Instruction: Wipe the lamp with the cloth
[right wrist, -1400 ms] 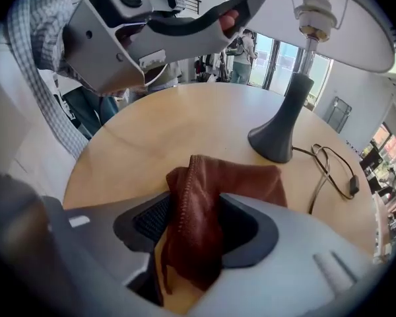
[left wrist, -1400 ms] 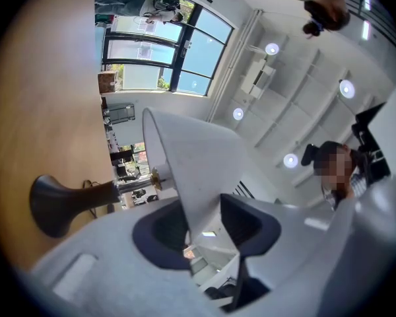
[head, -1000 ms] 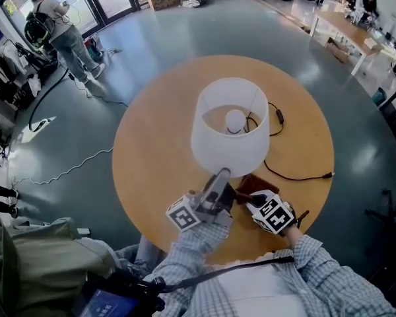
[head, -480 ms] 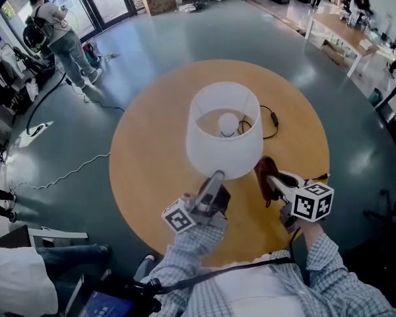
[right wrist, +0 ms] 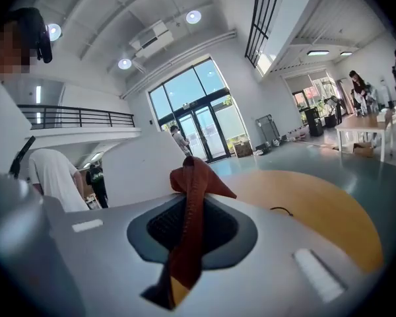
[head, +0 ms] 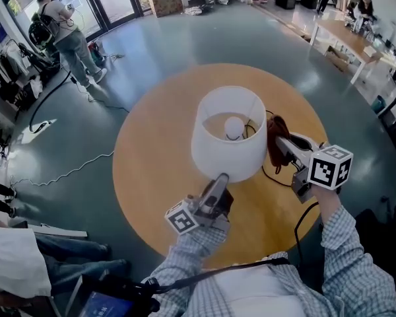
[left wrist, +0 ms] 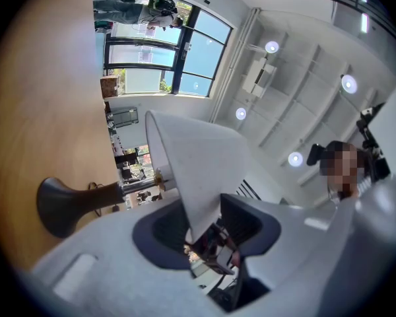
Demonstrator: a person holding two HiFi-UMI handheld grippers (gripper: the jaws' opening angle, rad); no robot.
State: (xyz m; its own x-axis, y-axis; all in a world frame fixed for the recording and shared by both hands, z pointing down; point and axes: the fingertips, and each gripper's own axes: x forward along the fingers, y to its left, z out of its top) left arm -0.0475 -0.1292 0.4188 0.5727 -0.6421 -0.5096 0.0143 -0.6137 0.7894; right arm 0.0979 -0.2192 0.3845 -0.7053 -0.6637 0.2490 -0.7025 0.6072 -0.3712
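Both my grippers are clamped: left gripper (head: pixel 221 183) on the lampshade (head: pixel 224 154) rim, right gripper (head: pixel 284 142) on the brown cloth (head: pixel 273 131).

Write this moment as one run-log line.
left gripper: shut on white lampshade, lower rim | right gripper: shut on reddish-brown cloth, beside lampshade

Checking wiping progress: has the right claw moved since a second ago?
Yes: right claw, gripping the cloth, went from the table's near edge up beside the lampshade.

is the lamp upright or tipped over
Upright: the lamp shade opens upward, bulb visible inside, base flat on the table.
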